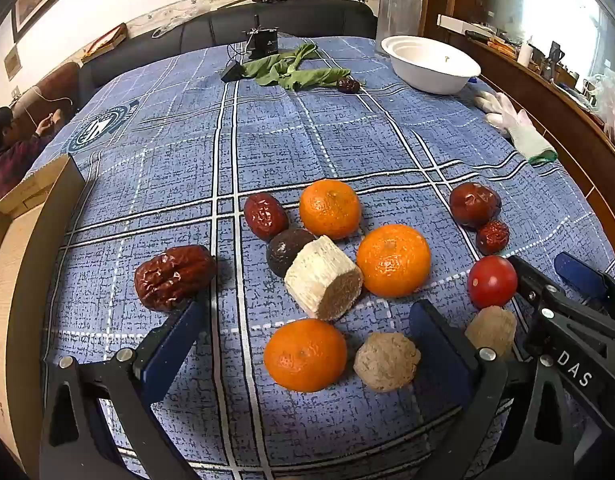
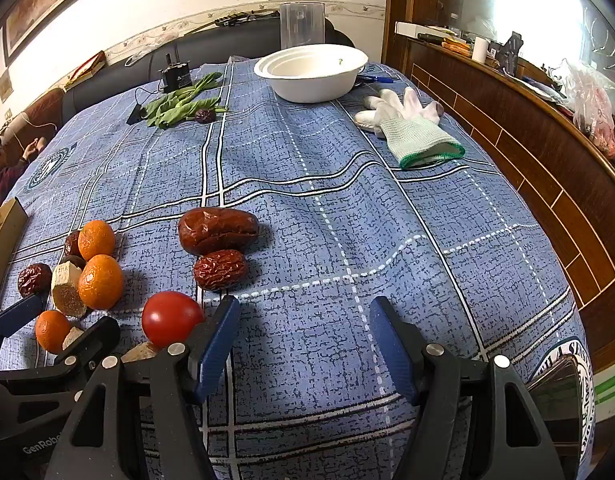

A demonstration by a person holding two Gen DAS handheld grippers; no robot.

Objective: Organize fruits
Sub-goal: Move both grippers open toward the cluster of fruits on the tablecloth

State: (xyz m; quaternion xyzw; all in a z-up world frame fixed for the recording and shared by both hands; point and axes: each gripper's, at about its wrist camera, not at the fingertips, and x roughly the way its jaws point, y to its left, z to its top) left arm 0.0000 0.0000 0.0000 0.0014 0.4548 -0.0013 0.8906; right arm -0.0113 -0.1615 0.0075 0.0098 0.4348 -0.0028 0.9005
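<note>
Fruits lie in a bunch on the blue checked tablecloth (image 1: 307,140): three round orange tangerines (image 1: 393,260), wrinkly dark red dates (image 1: 173,276) and a small shiny red tomato (image 1: 492,282). The left gripper (image 1: 303,332) hangs over them with its jaws wide apart, holding nothing. The right gripper (image 2: 303,328) is wide apart too, just beside the tomato. The white round bowl (image 2: 311,72) sits far back.

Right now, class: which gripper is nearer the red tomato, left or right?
Right. The right gripper has one finger right beside the tomato; the left gripper is open around the nearest orange, farther away.
</note>
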